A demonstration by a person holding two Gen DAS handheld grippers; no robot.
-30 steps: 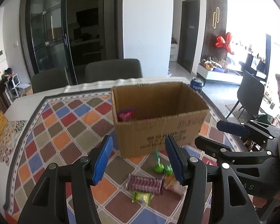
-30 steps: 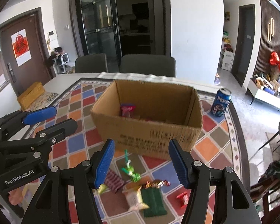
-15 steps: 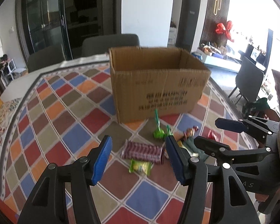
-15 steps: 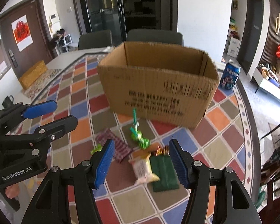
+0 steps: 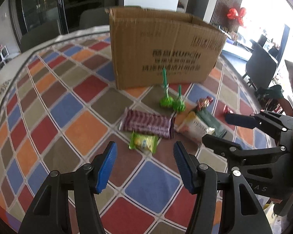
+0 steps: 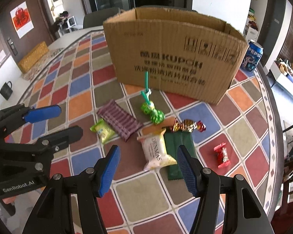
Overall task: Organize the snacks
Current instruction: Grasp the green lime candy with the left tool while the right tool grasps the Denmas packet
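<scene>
Both the left gripper (image 5: 145, 162) and the right gripper (image 6: 148, 167) hang with jaws apart and empty over the checkered tablecloth (image 6: 84, 99), where the snacks — purple bar (image 6: 120, 120), green sachet (image 6: 102, 130), white pack (image 6: 156, 152) — lie loose just before the box (image 6: 173, 58).
</scene>
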